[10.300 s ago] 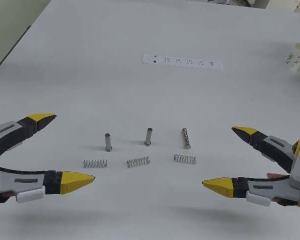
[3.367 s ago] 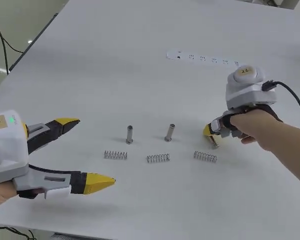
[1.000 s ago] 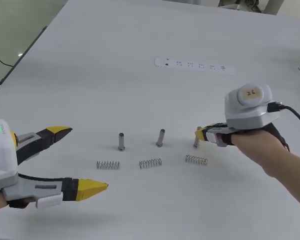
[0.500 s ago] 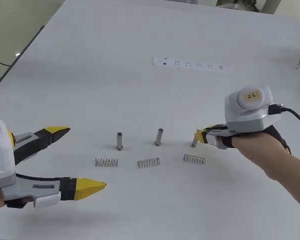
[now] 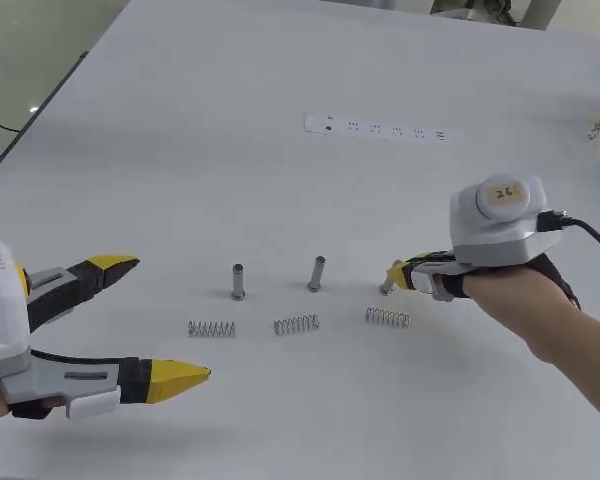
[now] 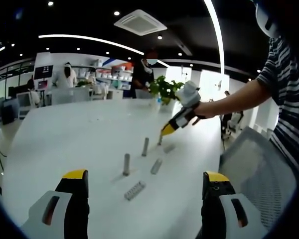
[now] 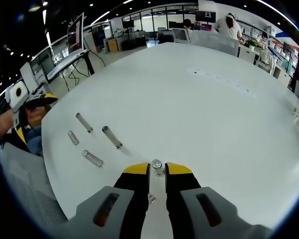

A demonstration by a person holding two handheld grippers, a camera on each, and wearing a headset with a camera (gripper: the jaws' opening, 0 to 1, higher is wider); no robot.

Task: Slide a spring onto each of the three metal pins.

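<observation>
Three short metal pins stand in a row on the white table: the left pin, the middle pin and the right pin. In front of each lies a spring: the left spring, the middle spring and the right spring. My right gripper is shut on the right pin, whose head shows between the yellow tips. My left gripper hangs open at the near left, well short of the left spring, with nothing between its fingers.
A white power strip lies on the table beyond the pins. The table's left edge runs along the far left. The left gripper view has people standing in the background and a plant past the table's far end.
Ten seconds ago both grippers were open near the front edge. The right one has since reached in and shut on the right pin. Over the last second almost nothing has moved.
</observation>
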